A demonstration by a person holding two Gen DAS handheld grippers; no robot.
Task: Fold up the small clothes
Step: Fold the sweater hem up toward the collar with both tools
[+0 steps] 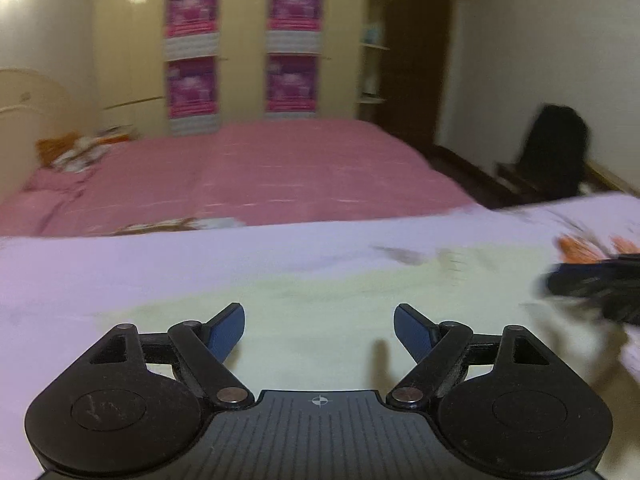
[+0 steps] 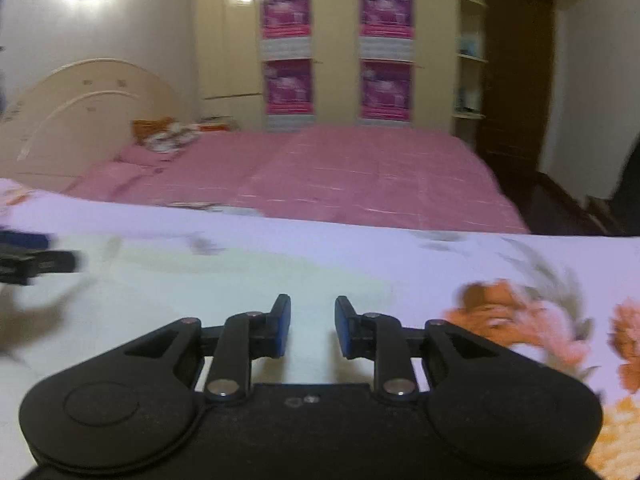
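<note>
A pale yellow-green garment (image 1: 320, 288) lies flat on a white cloth with flower prints (image 1: 120, 264); it also shows in the right wrist view (image 2: 240, 272). My left gripper (image 1: 319, 328) is open and empty, low over the garment. My right gripper (image 2: 313, 328) is partly open and empty, over the garment's near part. The right gripper shows blurred at the right edge of the left wrist view (image 1: 596, 284). The left gripper shows blurred at the left edge of the right wrist view (image 2: 32, 264).
A bed with a pink cover (image 1: 260, 172) lies behind the work surface, with pillows and a cream headboard (image 2: 80, 108) at its left. A wardrobe with pink posters (image 1: 240, 40) stands at the back. A dark chair (image 1: 552, 152) stands at the right wall.
</note>
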